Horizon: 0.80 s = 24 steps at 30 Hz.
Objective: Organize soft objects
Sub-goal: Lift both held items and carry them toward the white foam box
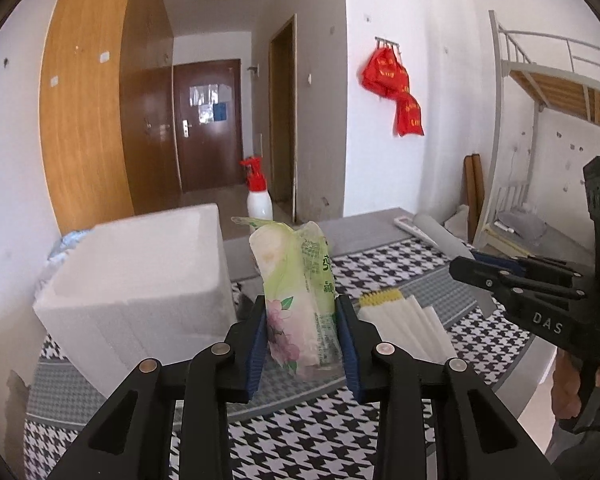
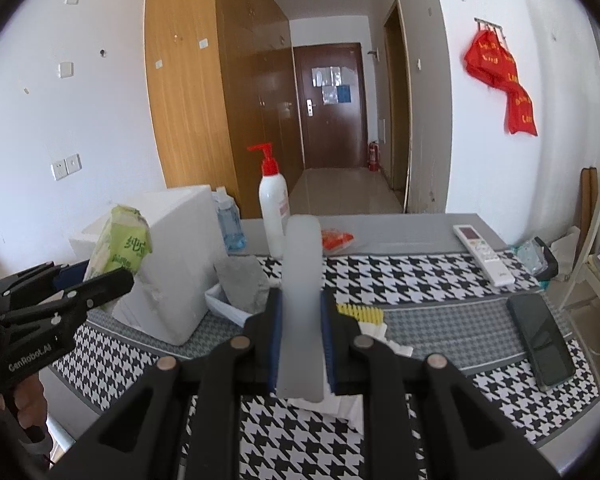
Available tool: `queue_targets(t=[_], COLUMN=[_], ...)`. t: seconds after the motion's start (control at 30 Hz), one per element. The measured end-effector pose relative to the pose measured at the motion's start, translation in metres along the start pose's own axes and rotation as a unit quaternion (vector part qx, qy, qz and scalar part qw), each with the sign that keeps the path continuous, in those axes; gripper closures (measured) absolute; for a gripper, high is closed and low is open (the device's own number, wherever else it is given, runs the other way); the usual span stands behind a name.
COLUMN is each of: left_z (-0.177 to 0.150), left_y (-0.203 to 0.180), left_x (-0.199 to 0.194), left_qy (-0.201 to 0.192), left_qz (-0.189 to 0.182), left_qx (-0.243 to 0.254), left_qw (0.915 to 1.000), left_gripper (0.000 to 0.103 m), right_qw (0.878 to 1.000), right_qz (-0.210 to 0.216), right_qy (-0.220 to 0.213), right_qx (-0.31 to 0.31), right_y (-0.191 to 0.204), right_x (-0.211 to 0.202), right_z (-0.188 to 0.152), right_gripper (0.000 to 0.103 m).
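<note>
**Both sets of fingers loaded, foam box off to the left**

The fingers of the left gripper (image 1: 302,340) are clamped on a green tissue pack (image 1: 300,296), whose long axis stands upright and leans slightly left, clear of the surface (image 1: 380,432). The fingers of the right gripper (image 2: 300,340) are pressed against both sides of a pale grey, translucent soft block (image 2: 303,304), also held upright with its top above the blue pads.

By size, the houndstooth-covered surface comes first, then the white foam box (image 1: 140,280), which sits at its left part, open at the top. The box lies ahead and to the left of the tissue pack, close by; from the right wrist view it stands well to the left of the grey block, beyond the left gripper. So the left hand is judged the nearer one for a drop into the box, if that is where the soft things go.

Smaller things: a white pump bottle (image 2: 274,216) with a red head behind the box, a folded white cloth with a yellow edge (image 1: 404,320) under the grippers, a remote control (image 2: 484,254), a dark phone (image 2: 542,344).
</note>
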<state>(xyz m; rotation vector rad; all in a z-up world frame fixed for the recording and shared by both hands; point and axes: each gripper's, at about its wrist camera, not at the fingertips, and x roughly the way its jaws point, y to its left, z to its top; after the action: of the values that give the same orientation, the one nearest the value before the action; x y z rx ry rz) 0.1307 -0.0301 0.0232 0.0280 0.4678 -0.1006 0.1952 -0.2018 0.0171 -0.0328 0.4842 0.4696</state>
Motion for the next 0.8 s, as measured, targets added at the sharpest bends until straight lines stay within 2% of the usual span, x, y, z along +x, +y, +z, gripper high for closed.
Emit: queue_targets(t=[0.43,0.8], left_z=[0.018,0.02], left_y=[0.016,0.029], left_x=[-0.012,-0.02], left_qy=[-0.03,-0.044], left_qz=[0.013,0.044], left_qx=[-0.007,-0.011], left_qw=[0.9994,0.998], left_gripper=[0.069,0.069], right_qw=[0.999,0.998], right_qz=[0.008,0.014], right_qy=[-0.037,-0.058], right_qx=[-0.022,-0.037], right_y=[0.016,0.031], right_x=[-0.009,-0.003], right_z=[0.019,0.03], right_gripper=[0.081,0.081])
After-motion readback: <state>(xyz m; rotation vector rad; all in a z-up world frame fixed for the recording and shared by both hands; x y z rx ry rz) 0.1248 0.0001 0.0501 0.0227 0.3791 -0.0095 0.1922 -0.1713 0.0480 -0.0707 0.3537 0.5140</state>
